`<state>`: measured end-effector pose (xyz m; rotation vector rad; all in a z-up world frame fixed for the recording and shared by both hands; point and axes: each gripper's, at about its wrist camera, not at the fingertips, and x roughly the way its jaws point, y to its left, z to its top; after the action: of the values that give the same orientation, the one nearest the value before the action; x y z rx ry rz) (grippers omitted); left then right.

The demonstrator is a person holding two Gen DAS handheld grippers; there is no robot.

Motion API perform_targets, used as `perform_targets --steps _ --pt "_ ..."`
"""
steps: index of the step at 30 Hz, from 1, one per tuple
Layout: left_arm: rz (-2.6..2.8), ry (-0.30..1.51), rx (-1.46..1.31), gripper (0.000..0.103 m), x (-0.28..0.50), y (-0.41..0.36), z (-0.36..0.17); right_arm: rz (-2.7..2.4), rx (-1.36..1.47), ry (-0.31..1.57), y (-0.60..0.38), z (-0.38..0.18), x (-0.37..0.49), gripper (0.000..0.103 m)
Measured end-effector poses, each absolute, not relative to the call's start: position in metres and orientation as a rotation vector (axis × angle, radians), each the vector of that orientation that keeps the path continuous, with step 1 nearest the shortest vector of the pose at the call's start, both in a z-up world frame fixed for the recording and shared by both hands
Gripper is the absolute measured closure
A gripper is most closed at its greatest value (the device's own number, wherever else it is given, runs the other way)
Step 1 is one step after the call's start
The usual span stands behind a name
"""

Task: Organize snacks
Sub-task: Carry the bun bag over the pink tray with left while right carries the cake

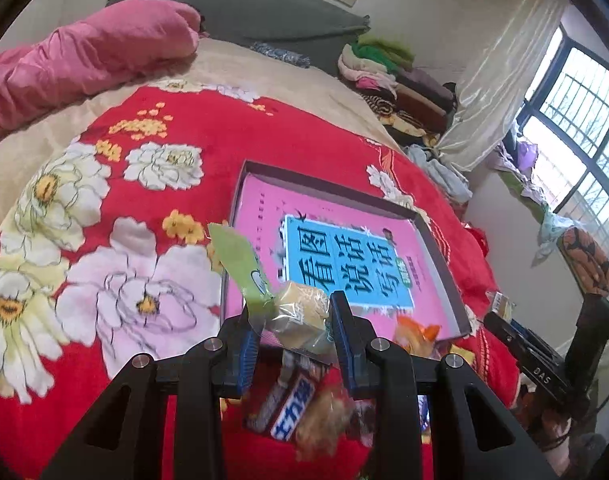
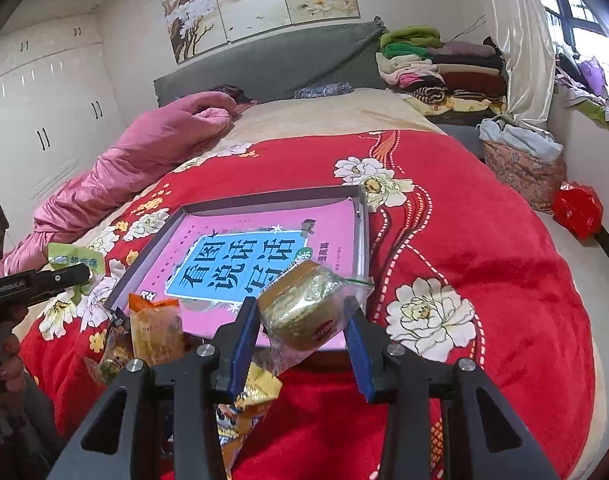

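Observation:
A shallow grey box with a pink book in it lies on the red floral bedspread. My left gripper is shut on a green-wrapped cake, held above the box's near edge. My right gripper is shut on a clear-wrapped round pastry, held over the box's near right corner. Loose snacks lie on the bedspread in front of the box: an orange packet, a snack bar and a yellow packet. The left gripper also shows at the left edge of the right wrist view.
A pink quilt lies along the bed's far left. Folded clothes are stacked by the grey headboard. The window and curtain are to the right, white wardrobes to the left. A red bag sits beside the bed.

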<state>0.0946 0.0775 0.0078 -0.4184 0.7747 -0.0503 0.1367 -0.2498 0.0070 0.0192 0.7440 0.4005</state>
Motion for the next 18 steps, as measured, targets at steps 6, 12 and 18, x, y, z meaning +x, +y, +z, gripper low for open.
perform_targets --steps 6,12,18 --pt "-0.072 0.779 -0.420 0.069 0.116 0.076 -0.003 0.395 0.008 0.754 -0.246 0.002 0.146 0.060" --pt "-0.088 0.799 -0.429 0.069 0.132 0.073 -0.018 0.394 -0.011 0.756 -0.241 -0.002 0.151 0.060" --pt "-0.092 0.832 -0.430 0.069 0.136 0.074 -0.033 0.400 -0.005 0.787 -0.234 -0.009 0.158 0.060"
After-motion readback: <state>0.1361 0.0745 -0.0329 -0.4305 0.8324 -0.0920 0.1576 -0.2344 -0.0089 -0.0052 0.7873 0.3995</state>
